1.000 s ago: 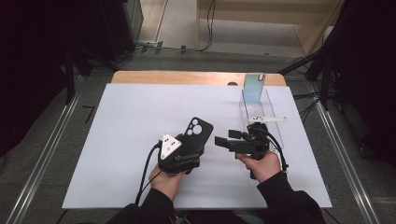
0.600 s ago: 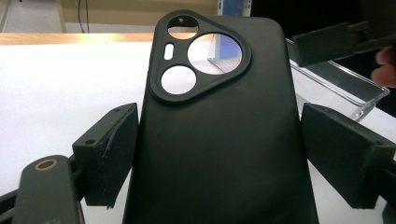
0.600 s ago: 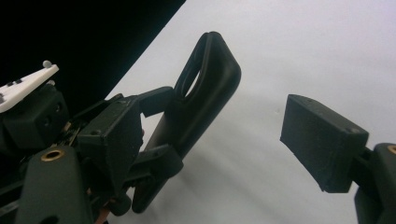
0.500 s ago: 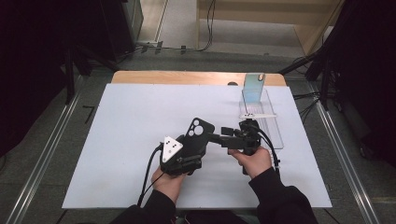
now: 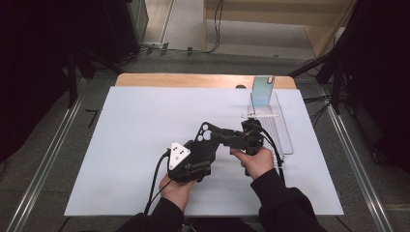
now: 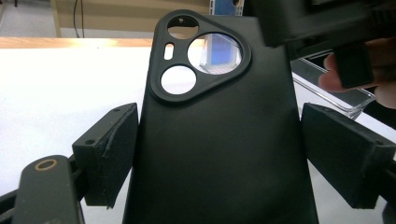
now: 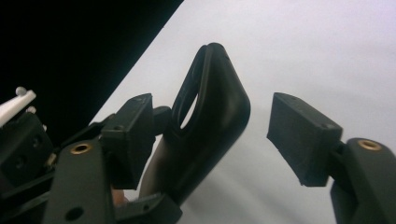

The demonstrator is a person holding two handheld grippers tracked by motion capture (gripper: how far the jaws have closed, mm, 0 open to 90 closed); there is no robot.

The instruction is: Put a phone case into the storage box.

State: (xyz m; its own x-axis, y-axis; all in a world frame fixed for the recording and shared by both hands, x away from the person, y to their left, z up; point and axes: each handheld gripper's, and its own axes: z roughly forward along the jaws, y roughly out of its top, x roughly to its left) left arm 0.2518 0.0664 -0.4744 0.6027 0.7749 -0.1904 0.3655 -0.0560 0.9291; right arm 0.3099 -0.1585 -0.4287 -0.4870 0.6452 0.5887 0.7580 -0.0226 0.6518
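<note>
Broadly, the white table (image 5: 121, 145) carries everything, its wooden back edge showing beyond the white sheet. At its right side lies a clear tray (image 5: 280, 130), and a bluish panel (image 5: 262, 92) stands upright at the tray's far end, with a thin white strip (image 5: 261, 115) lying across the tray just in front of it.

Near the middle of the table, the person's two hands meet. The left tongs (image 5: 205, 145), with the grey three-cornered plate on top, point away from the person and up toward the right. The black phone case (image 5: 205, 142) sits between their jaws, lifted off the table and tilted. In the left gripper view the phone case (image 6: 219, 140) stands with its back to the camera and its three camera cutouts at the top; the left jaw pad lies against its edge, while the right pad stands a little way off its other edge, so the left tongs (image 6: 219, 154) are spread around the case rather than clamped tight on it.

The right tongs (image 5: 227, 137) point leftward toward the top of the case. In the right gripper view the phone case (image 7: 210, 126) is seen edge-on between the jaws, near the left pad, with a clear gap to the right pad, so the right tongs (image 7: 210, 135) are spread apart and not yet gripping.
</note>
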